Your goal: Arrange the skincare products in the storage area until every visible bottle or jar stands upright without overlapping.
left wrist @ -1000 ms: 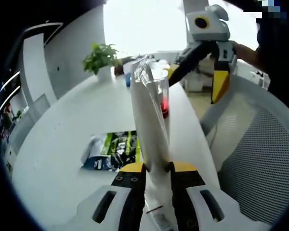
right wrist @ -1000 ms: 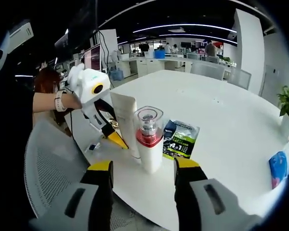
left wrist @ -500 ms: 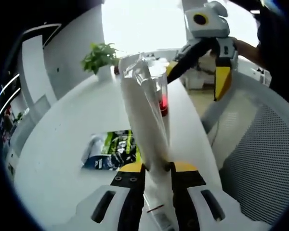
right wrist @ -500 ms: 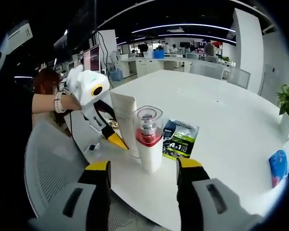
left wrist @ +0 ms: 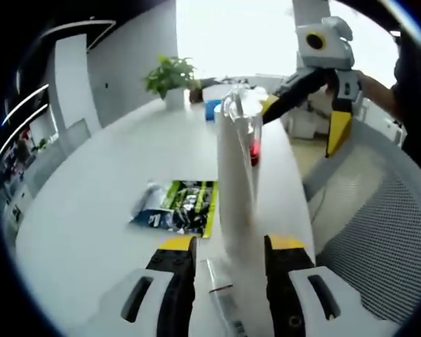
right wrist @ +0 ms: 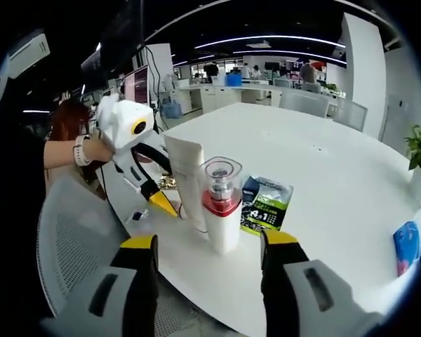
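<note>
Our left tool (left wrist: 231, 254) has its jaws spread to either side of the tube (left wrist: 236, 182) and holds nothing; there is a clear gap on the left side, while on the right we cannot tell whether the jaw touches. In the right gripper view the left tool (right wrist: 158, 200) sits low at the tube's (right wrist: 189, 175) foot, its yellow tip just beside it. We judge the tube has been set on its cap end so that it stands alone, and the jaws are kept close in case it tips. It stands upright on the counter (left wrist: 98, 203), close to the near edge.

Our right tool (right wrist: 209, 246) is wide open and empty, held back from the counter edge and aimed at the bottle (right wrist: 222, 207). In the left gripper view the right tool (left wrist: 316, 105) hangs beyond the tube, over the chair (left wrist: 379, 225).

The bottle, with a red collar and a clear cap, stands upright just beside the tube; whether they touch we cannot tell. That tight pairing near the edge looks risky to us: one nudge could fell both.

A green and black sachet (right wrist: 266, 205) lies flat behind the bottle. On it we can read "4" and "1" in large print; the rest is too small. The tube's face shows no legible writing from here. A blue packet (right wrist: 405, 244) lies well apart, near a plant (left wrist: 170, 76).
</note>
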Tool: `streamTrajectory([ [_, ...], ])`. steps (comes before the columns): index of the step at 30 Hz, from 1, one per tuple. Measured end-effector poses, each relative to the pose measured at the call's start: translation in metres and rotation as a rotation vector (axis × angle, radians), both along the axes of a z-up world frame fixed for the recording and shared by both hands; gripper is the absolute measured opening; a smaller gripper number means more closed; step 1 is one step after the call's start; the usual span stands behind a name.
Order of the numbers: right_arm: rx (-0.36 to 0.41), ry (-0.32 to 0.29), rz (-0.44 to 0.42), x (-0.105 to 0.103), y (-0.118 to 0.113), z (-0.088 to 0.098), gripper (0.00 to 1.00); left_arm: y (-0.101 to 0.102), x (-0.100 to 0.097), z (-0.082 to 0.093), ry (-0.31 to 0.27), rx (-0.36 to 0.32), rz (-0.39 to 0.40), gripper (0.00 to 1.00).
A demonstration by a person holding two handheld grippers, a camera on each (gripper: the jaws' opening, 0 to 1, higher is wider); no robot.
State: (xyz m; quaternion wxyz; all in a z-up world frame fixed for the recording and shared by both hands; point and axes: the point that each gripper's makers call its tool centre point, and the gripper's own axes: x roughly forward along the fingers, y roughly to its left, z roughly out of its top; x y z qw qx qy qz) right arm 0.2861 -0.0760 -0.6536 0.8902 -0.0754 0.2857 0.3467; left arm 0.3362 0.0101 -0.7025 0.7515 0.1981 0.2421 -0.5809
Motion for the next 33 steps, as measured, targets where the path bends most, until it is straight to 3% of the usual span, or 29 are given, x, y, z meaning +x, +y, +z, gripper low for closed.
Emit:
streamTrajectory([
  [14, -0.001, -0.011, 0.039, -0.002, 0.009, 0.005, 0.63, 0.028, -0.004, 0.019, 0.027, -0.035, 0.173, 0.66],
  [26, -0.013, -0.027, 0.054, -0.001, 0.011, 0.011, 0.7, 0.056, -0.011, 0.032, 0.028, -0.014, 0.296, 0.85],
  [29, -0.021, -0.032, 0.06, -0.001, 0.012, 0.013, 0.73, 0.065, -0.01, 0.033, 0.002, 0.012, 0.338, 0.91],
  [33, -0.029, -0.034, 0.068, -0.001, 0.015, 0.015, 0.76, 0.071, -0.017, 0.032, 0.009, 0.026, 0.34, 0.97],
])
